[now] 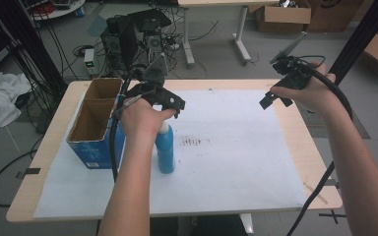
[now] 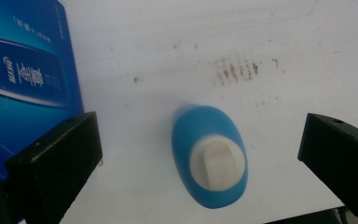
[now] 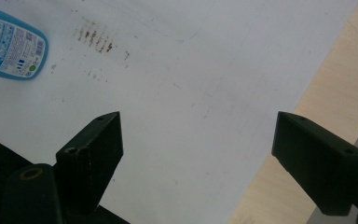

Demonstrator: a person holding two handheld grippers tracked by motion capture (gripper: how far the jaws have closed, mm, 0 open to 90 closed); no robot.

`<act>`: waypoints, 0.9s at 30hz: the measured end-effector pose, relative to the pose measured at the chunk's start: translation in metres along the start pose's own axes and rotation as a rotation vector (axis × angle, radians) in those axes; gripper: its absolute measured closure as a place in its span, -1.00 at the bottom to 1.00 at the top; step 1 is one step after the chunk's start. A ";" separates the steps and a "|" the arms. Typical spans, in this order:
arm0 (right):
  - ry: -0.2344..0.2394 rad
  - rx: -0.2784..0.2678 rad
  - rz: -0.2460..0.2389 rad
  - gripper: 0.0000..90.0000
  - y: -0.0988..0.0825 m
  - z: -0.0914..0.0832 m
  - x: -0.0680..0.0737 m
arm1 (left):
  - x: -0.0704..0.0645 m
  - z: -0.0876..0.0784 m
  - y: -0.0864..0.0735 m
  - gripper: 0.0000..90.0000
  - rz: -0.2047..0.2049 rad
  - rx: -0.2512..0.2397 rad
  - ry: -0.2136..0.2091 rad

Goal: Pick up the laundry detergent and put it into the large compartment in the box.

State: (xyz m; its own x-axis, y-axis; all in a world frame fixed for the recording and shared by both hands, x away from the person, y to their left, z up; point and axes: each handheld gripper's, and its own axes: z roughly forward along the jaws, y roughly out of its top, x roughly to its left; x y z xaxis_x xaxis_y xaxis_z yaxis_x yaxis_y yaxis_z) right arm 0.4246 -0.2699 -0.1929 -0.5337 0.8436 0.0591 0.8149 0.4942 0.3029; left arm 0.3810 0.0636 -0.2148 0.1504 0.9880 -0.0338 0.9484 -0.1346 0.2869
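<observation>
So you're hovering your left gripper [image 2: 200,154] right above the blue bottle [image 2: 209,156], looking straight down on its white cap [image 2: 216,163], and its fingers [image 2: 56,168] are spread wide with the bottle sitting between them, not touching either one. The bottle's standing upright on the white sheet [image 1: 236,147] covering the worktop [image 1: 300,147], just beside the blue cardboard box [image 1: 96,123] on the left, which is open at the top and split into two compartments. There's a patch of brownish smudges [image 1: 194,142] on the sheet just right of the bottle. Your right gripper [image 1: 275,98] is hanging up over the far right side of the sheet, well apart from the bottle, fingers [image 3: 93,144] wide too and gripping nothing.
</observation>
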 end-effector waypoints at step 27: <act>0.004 -0.015 0.001 -0.64 -0.011 0.000 -0.001 | -0.014 0.033 -0.024 -1.00 -0.009 0.046 0.029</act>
State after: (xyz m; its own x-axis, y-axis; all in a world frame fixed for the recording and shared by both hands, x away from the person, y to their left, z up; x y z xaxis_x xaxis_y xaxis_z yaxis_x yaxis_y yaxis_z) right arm 0.4160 -0.2767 -0.1967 -0.5341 0.8431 0.0629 0.8117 0.4905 0.3171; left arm 0.3653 0.0504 -0.2530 0.1340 0.9910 -0.0078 0.9618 -0.1281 0.2420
